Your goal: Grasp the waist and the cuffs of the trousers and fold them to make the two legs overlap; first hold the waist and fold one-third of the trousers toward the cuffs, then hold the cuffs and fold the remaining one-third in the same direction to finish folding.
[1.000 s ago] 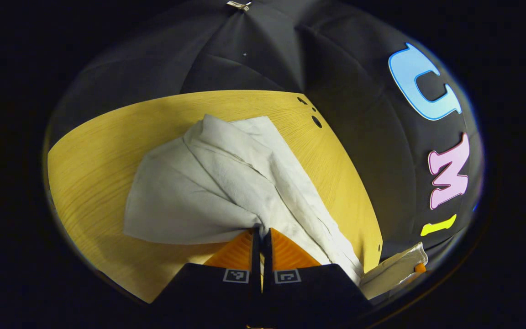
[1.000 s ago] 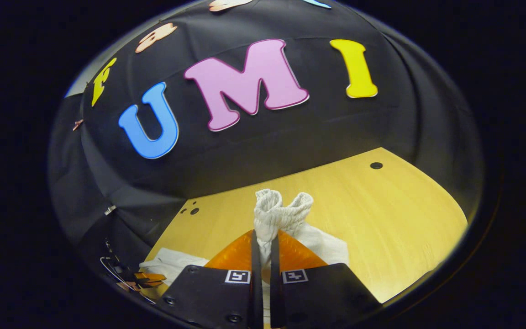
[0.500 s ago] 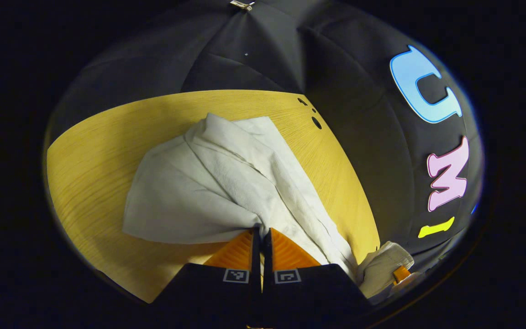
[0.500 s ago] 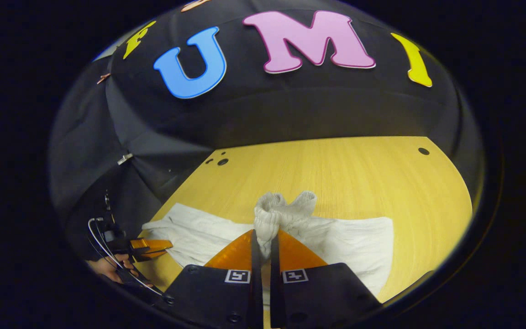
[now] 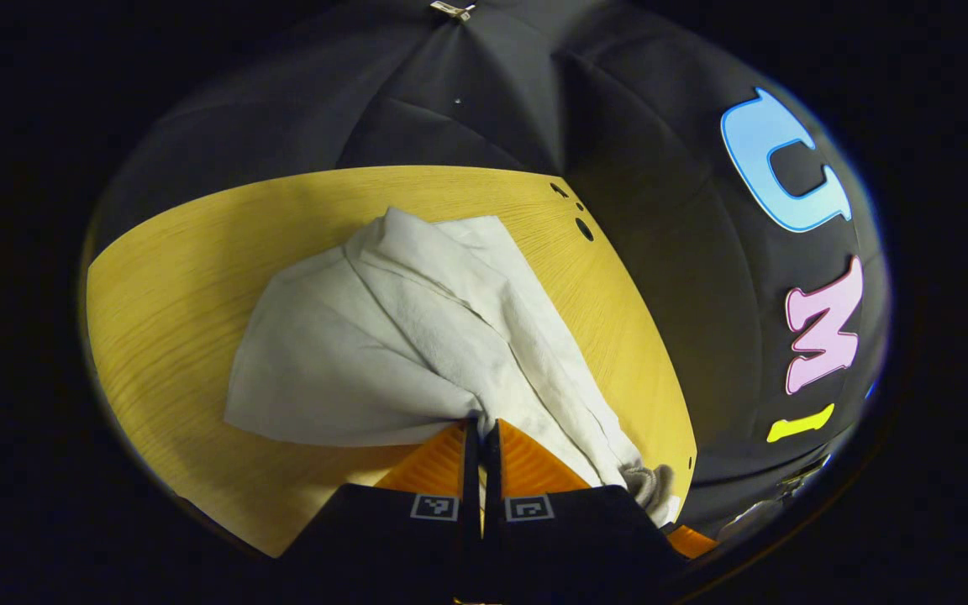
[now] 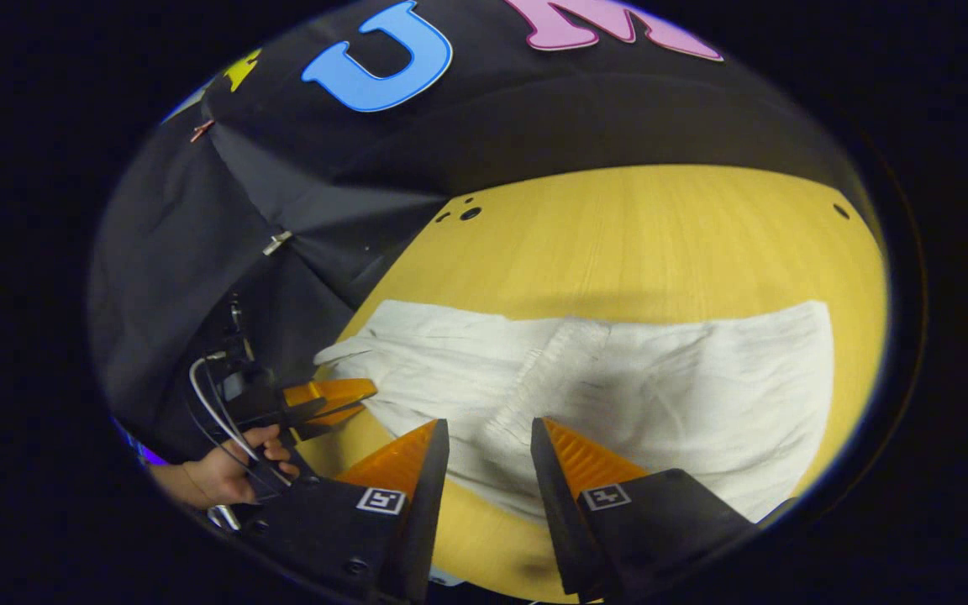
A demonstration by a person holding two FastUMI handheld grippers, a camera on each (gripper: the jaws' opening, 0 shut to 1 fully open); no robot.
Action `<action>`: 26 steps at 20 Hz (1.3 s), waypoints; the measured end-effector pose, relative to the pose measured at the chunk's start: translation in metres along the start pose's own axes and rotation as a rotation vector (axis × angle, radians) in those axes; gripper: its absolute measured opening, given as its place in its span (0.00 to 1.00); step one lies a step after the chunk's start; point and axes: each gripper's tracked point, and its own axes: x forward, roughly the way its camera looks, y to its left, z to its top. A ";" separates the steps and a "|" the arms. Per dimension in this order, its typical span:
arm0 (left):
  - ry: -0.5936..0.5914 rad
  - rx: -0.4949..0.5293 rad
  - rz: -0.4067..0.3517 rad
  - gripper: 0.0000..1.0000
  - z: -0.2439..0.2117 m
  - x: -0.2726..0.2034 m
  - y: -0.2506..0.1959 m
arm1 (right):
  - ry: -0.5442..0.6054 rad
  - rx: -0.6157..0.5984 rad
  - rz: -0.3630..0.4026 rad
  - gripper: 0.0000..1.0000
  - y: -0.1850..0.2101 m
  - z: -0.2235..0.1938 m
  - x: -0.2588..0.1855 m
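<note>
With my right claw (image 6: 484, 437) wide, my left claw (image 5: 481, 433) pinching the white cotton trousers (image 6: 618, 378) should lower flush along the yellow wooden counter (image 6: 660, 235) edge.

A yellow wooden table (image 6: 660, 235) (light grain running across it) has small dark holes (image 6: 470, 213) near its corners. The white trousers (image 6: 660, 395) lie spread flat directly on it, creased, the ribbed waistband (image 6: 547, 370) resting on the fabric.

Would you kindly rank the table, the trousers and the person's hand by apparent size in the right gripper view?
1. Table, largest.
2. Trousers.
3. Hand, smallest, though it sits farther off.
</note>
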 end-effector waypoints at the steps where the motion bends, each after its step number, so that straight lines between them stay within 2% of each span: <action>1: 0.000 -0.003 -0.002 0.06 0.001 0.000 0.000 | -0.009 0.019 0.006 0.69 -0.001 0.000 -0.005; 5: -0.015 -0.019 -0.006 0.06 0.004 -0.003 -0.001 | -0.075 0.053 -0.082 0.69 -0.051 0.013 -0.038; 12: -0.089 0.079 -0.079 0.06 0.018 -0.025 -0.040 | -0.240 0.241 -0.300 0.69 -0.176 0.022 -0.135; 18: -0.172 0.264 -0.164 0.05 0.021 -0.049 -0.105 | -0.335 0.393 -0.427 0.69 -0.247 -0.006 -0.197; 22: -0.200 0.406 -0.229 0.05 0.011 -0.061 -0.159 | -0.369 0.441 -0.462 0.69 -0.265 -0.026 -0.235; 26: -0.203 0.561 -0.294 0.05 -0.013 -0.060 -0.210 | -0.387 0.479 -0.488 0.69 -0.281 -0.039 -0.255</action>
